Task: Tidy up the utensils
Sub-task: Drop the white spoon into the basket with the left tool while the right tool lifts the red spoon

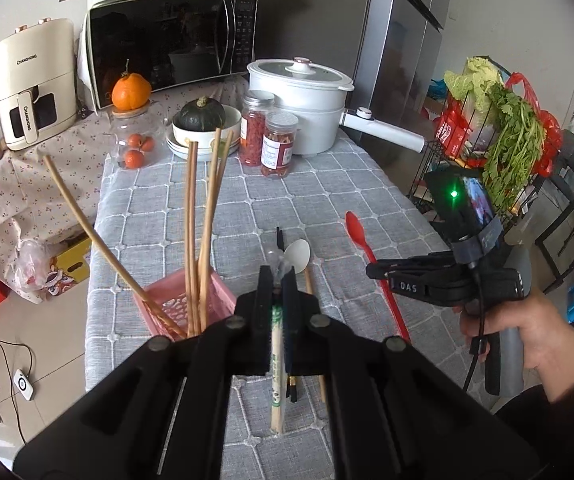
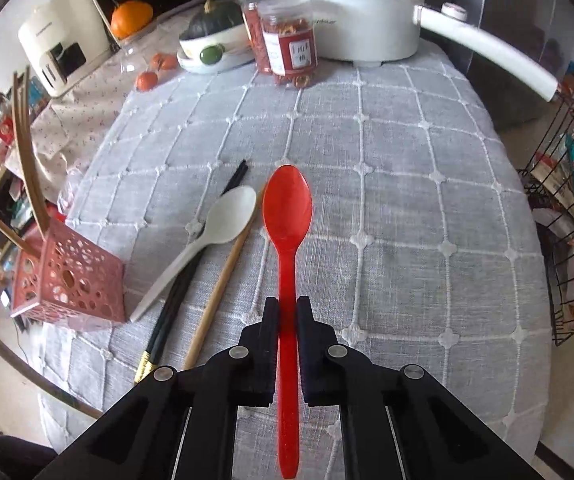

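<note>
My left gripper (image 1: 278,280) is shut on a paper-wrapped pair of chopsticks (image 1: 276,376), held above the grey tablecloth. A pink perforated holder (image 1: 207,300) stands just to its left with several wooden chopsticks (image 1: 193,240) in it; it also shows in the right wrist view (image 2: 71,280). My right gripper (image 2: 287,304) is shut on the handle of a red spoon (image 2: 287,208); this spoon also shows in the left wrist view (image 1: 357,228). On the cloth lie a white spoon (image 2: 223,224), black chopsticks (image 2: 179,292) and a single wooden chopstick (image 2: 223,280).
At the table's back stand two jars (image 1: 275,140), a white electric pot (image 1: 303,96) with a long handle, a bowl with a green squash (image 1: 203,120) and a glass jar of oranges (image 1: 133,140). A wire rack with vegetables (image 1: 503,136) stands to the right.
</note>
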Demonstrator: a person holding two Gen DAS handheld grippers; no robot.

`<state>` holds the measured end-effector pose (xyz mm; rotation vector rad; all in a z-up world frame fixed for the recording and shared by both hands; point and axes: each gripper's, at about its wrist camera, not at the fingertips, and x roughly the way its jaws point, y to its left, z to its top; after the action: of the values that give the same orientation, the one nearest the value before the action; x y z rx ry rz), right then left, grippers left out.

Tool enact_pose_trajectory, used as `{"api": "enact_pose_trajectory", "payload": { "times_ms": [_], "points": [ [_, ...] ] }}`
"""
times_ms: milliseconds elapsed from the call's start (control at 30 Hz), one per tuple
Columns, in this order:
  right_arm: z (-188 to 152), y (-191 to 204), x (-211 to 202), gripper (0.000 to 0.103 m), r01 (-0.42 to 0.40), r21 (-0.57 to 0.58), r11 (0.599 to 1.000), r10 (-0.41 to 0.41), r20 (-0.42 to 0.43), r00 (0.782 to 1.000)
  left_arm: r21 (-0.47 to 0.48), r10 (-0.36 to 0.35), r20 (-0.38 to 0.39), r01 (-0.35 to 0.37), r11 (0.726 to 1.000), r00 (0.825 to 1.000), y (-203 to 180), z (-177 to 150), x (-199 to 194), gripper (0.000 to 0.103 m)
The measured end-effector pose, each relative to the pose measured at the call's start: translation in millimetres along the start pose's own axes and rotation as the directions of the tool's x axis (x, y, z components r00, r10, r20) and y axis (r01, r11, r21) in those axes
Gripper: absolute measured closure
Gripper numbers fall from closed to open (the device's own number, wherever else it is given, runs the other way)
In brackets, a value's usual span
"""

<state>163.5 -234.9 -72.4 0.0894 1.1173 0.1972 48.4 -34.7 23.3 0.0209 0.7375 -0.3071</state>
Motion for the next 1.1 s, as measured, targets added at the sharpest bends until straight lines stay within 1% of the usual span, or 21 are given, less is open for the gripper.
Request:
{"api": "enact_pose_trajectory", "payload": {
  "times_ms": [67, 133, 233, 367, 433, 533, 600, 700, 833, 933, 1000, 1067, 1100],
  "points": [
    [-1.1, -2.5, -20.1, 0.094, -0.011, 0.019, 1.000, 0.010, 0.065, 0.998, -0.003, -0.008, 0.030, 0.008, 1.000, 1.000, 3.3, 0.1, -12.8, 0.098],
    [-4.2, -4.2, -40.6, 0.094, -0.028, 0.038, 0.999, 0.023, 0.136, 0.990, -0.005, -0.022, 0.060, 0.022, 1.000, 0.998, 5.4, 0.5, -24.0, 0.098],
    [-7.9, -1.4, -68.4, 0.094, -0.067, 0.076, 0.995, 0.047, 0.246, 0.968, -0.019, -0.053, 0.101, 0.055, 0.998, 0.993, 7.5, 2.0, -40.3, 0.098],
    [-12.1, 1.3, -104.9, 0.094, -0.122, 0.103, 0.987, 0.073, 0.388, 0.919, -0.025, -0.076, 0.177, 0.082, 0.996, 0.981, 7.7, 8.3, -64.9, 0.098],
    [-14.4, 1.9, -121.9, 0.094, -0.140, 0.101, 0.985, 0.080, 0.449, 0.890, -0.030, -0.077, 0.227, 0.087, 0.996, 0.971, 8.9, 13.6, -79.0, 0.098],
    [-15.7, 5.5, -136.4, 0.094, -0.148, 0.078, 0.986, 0.087, 0.516, 0.852, -0.041, -0.064, 0.303, 0.080, 0.996, 0.951, 13.7, 21.9, -97.1, 0.098],
    [-15.6, 7.3, -142.3, 0.094, -0.162, 0.058, 0.985, 0.106, 0.536, 0.838, -0.045, -0.027, 0.351, 0.046, 0.998, 0.936, 16.2, 27.0, -104.9, 0.098],
    [-16.4, 9.6, -148.5, 0.094, -0.174, 0.043, 0.984, 0.122, 0.552, 0.825, -0.049, 0.036, 0.403, -0.018, 0.999, 0.914, 19.3, 32.4, -109.3, 0.098],
    [-14.1, 8.6, -147.2, 0.094, -0.195, 0.049, 0.980, 0.136, 0.555, 0.821, -0.066, 0.100, 0.441, -0.079, 0.995, 0.892, 25.3, 35.2, -103.0, 0.098],
    [-11.9, 10.6, -144.1, 0.094, -0.205, 0.048, 0.978, 0.144, 0.558, 0.817, -0.072, 0.132, 0.460, -0.111, 0.991, 0.878, 29.9, 34.2, -90.7, 0.098],
    [-11.9, 14.1, -143.9, 0.094, -0.214, 0.046, 0.976, 0.150, 0.570, 0.808, -0.076, 0.137, 0.450, -0.115, 0.990, 0.882, 33.9, 35.2, -78.6, 0.098],
    [-11.6, 18.2, -143.6, 0.094, -0.223, 0.047, 0.974, 0.155, 0.582, 0.798, -0.086, 0.159, 0.445, -0.135, 0.987, 0.881, 37.6, 34.0, -65.1, 0.098],
    [-11.4, 20.6, -143.3, 0.094, -0.230, 0.048, 0.972, 0.159, 0.587, 0.794, -0.093, 0.162, 0.434, -0.135, 0.986, 0.886, 40.7, 33.2, -57.6, 0.098]
  ]
}}
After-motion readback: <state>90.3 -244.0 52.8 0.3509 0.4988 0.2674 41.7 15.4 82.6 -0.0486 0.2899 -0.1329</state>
